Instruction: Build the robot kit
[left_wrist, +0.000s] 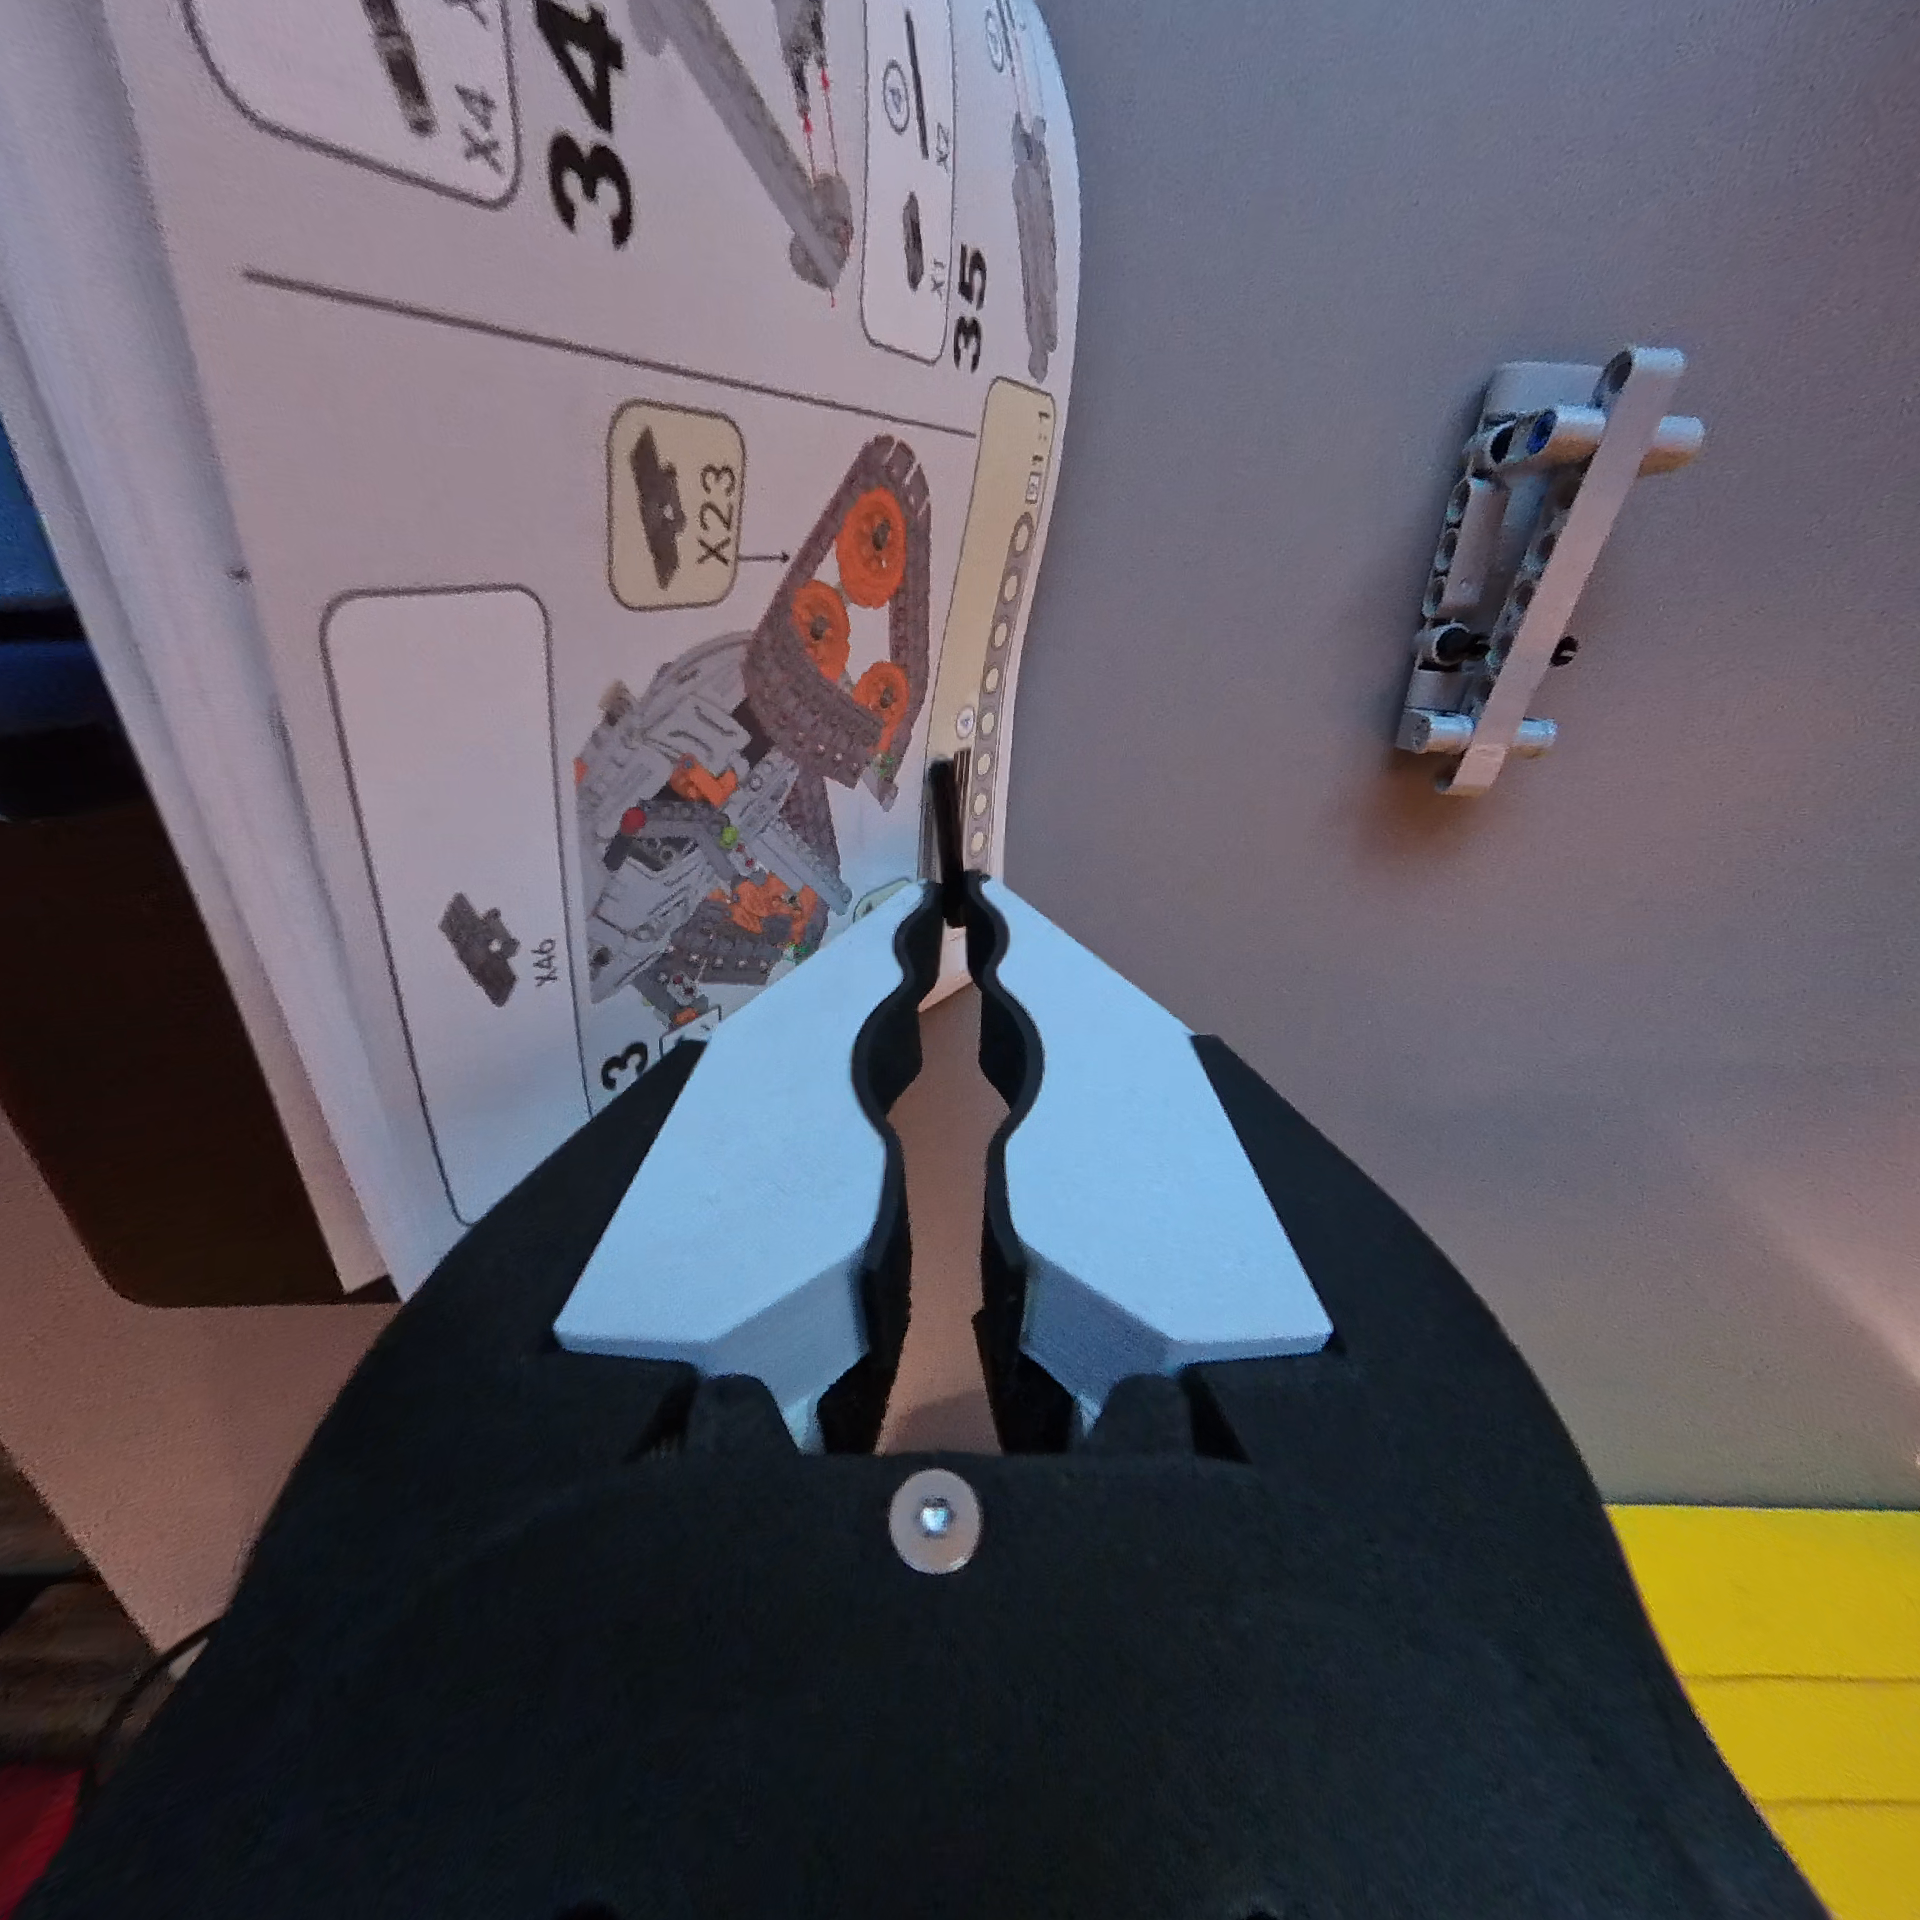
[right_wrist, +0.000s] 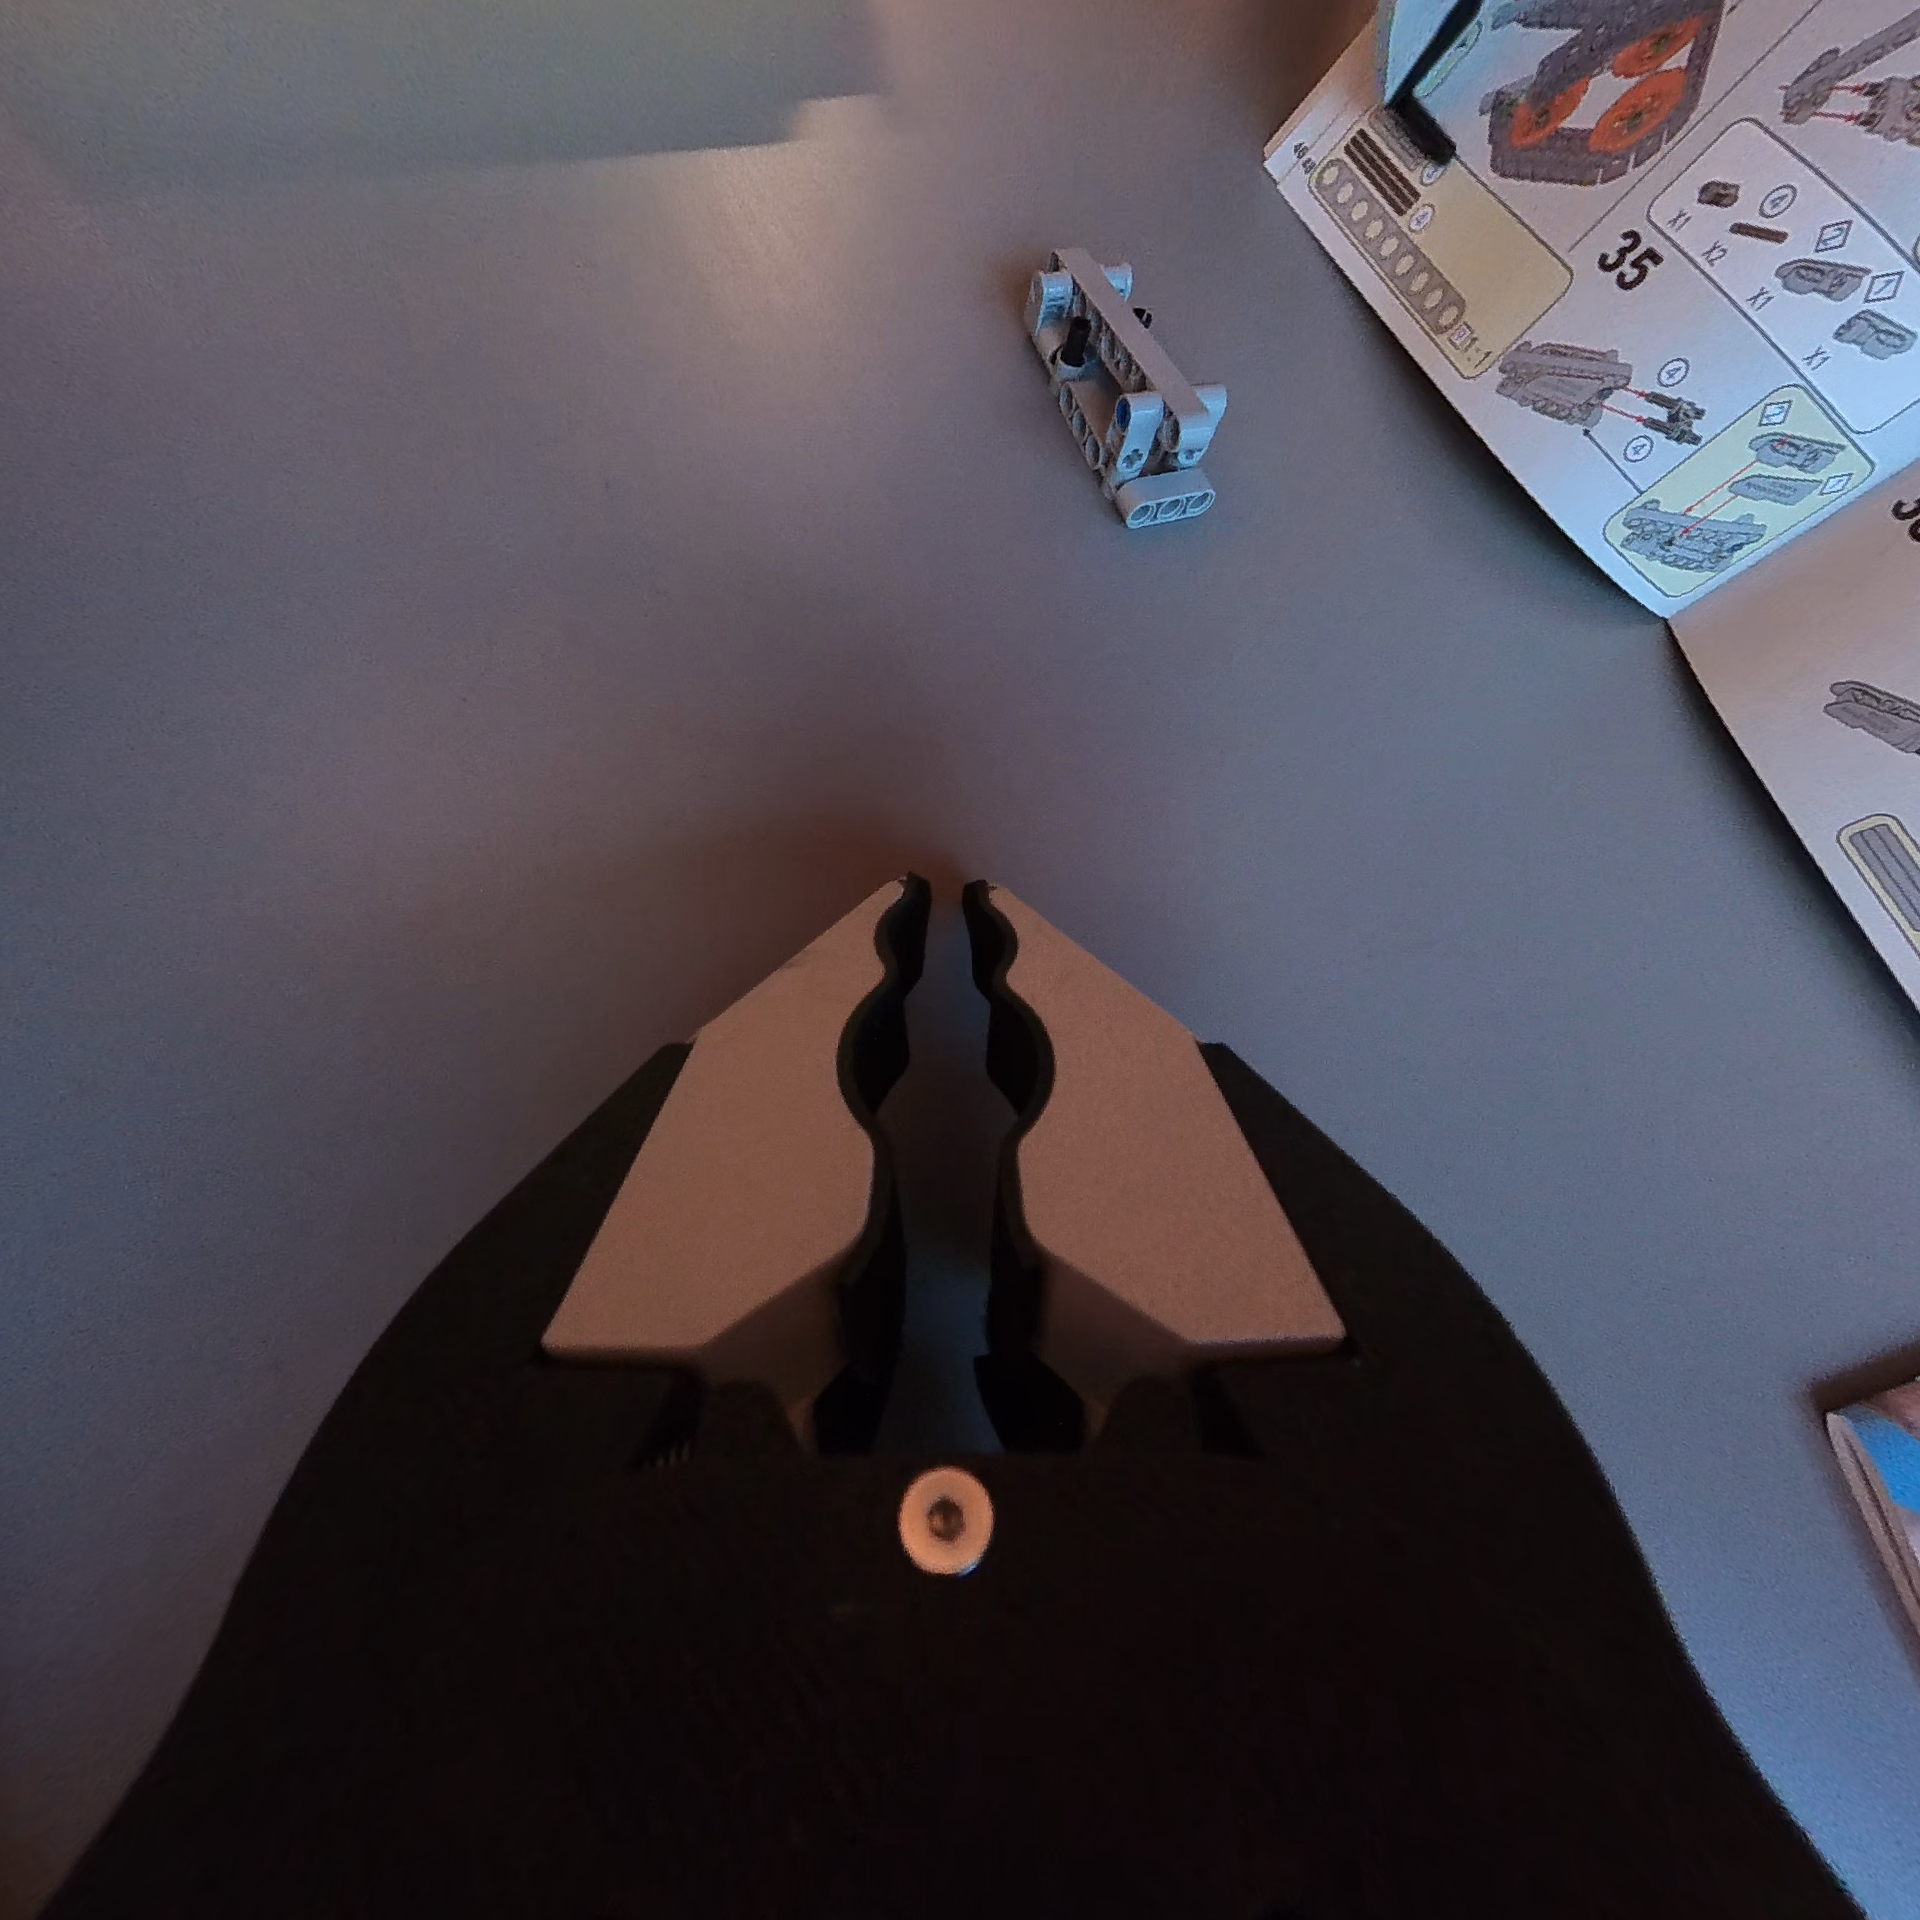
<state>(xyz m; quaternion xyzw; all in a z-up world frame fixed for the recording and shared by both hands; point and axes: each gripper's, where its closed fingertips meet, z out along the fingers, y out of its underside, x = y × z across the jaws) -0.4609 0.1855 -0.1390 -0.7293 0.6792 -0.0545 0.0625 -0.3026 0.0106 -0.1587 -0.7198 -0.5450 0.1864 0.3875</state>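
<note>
My left gripper (left_wrist: 951, 899) is shut on a thin black rod (left_wrist: 945, 821) that sticks out past its tips. The rod is held over the right edge of an open building-instruction booklet (left_wrist: 499, 499). A small light grey beam assembly (left_wrist: 1527, 571) with black and blue pins lies on the grey table to the right, apart from the gripper. My right gripper (right_wrist: 943, 888) is empty, its jaws nearly together, low over bare table. The grey assembly (right_wrist: 1127, 384) lies ahead and to its right. The booklet (right_wrist: 1662, 343) and the left gripper's finger (right_wrist: 1403, 52) with the rod (right_wrist: 1418, 125) show at top right.
The grey table (right_wrist: 416, 520) spreads to the left of the right gripper. A yellow surface (left_wrist: 1787, 1662) shows at the left view's lower right. A brown edge with a blue patch (right_wrist: 1881, 1507) sits at the right view's lower right. Dark furniture (left_wrist: 125, 987) lies beyond the booklet. There is about 25 cm between the tips of the two grippers.
</note>
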